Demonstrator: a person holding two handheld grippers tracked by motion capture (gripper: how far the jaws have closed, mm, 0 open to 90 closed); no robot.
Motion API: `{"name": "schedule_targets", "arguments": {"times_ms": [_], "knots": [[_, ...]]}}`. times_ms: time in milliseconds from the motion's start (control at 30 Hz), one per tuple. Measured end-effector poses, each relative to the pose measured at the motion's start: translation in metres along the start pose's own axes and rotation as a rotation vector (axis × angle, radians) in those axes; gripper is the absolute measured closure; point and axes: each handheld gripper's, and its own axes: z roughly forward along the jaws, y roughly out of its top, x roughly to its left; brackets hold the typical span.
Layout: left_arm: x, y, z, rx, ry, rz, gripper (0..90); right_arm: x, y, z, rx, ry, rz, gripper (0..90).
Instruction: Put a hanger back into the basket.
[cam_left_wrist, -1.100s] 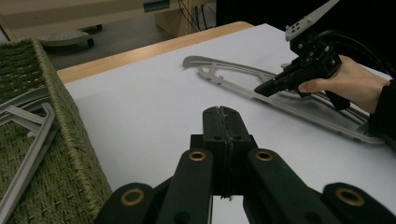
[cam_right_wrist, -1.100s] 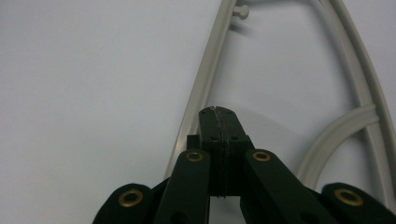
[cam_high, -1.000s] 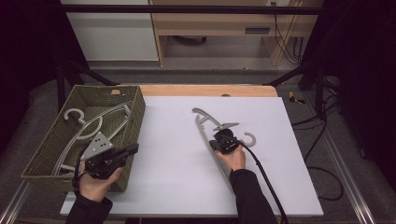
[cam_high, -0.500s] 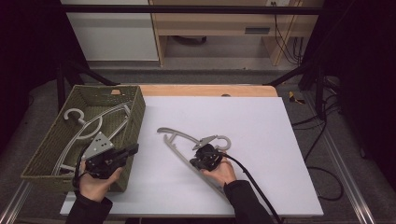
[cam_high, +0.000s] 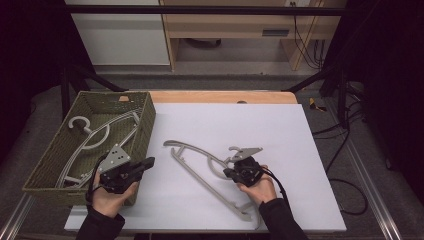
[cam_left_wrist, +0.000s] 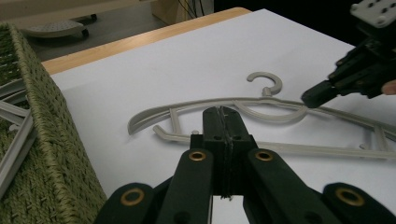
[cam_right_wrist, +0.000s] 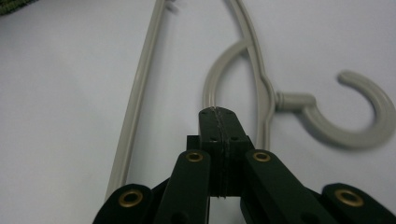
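Observation:
A grey plastic hanger (cam_high: 204, 182) lies flat and slantwise on the white table (cam_high: 280, 130), its hook (cam_high: 245, 150) on the right. My right gripper (cam_high: 228, 173) is shut, its tip resting on the hanger's inner arc beside the neck (cam_right_wrist: 292, 99). In the right gripper view the closed jaws (cam_right_wrist: 218, 114) show nothing between them. My left gripper (cam_high: 149, 162) is shut and empty, held low at the near right corner of the green woven basket (cam_high: 142, 132). From the left gripper view (cam_left_wrist: 223, 112) it points at the hanger (cam_left_wrist: 173, 107) and the other gripper (cam_left_wrist: 310, 98).
The basket (cam_left_wrist: 46, 140) at the table's left holds more grey hangers (cam_high: 92, 135). A wooden strip (cam_high: 220, 96) runs along the table's far edge. Cables (cam_high: 345, 150) trail down the right side. Shelving stands on the floor behind.
My right gripper has moved left across the table, and the hanger has slid left and turned with it. The left gripper has stayed in place.

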Motion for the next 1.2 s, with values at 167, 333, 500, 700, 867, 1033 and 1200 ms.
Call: {"name": "schedule_targets", "arguments": {"times_ms": [167, 333, 500, 700, 867, 1033, 1200], "knots": [[0.000, -0.001, 0.000, 0.001, 0.004, -0.001, 90.0, 0.002, -0.029, -0.014, 0.027, -0.031, 0.006, 90.0], [0.000, -0.003, 0.004, 0.010, 0.001, 0.000, 90.0, 0.005, -0.048, -0.020, 0.059, -0.043, 0.015, 90.0], [-0.003, -0.004, 0.006, 0.017, -0.002, 0.003, 90.0, 0.004, -0.049, -0.023, 0.064, -0.057, 0.015, 90.0], [-0.002, -0.004, 0.007, 0.021, 0.000, 0.005, 90.0, -0.004, -0.050, -0.025, 0.061, -0.098, 0.040, 90.0], [-0.003, -0.005, 0.008, 0.025, -0.001, 0.006, 90.0, -0.014, -0.051, -0.029, 0.069, -0.163, 0.051, 90.0], [-0.003, -0.006, 0.009, 0.034, -0.004, 0.004, 90.0, -0.036, -0.054, -0.035, 0.057, -0.205, 0.086, 90.0], [-0.004, -0.007, 0.011, 0.037, -0.003, 0.007, 90.0, -0.050, -0.057, -0.039, 0.042, -0.238, 0.143, 90.0]]}}
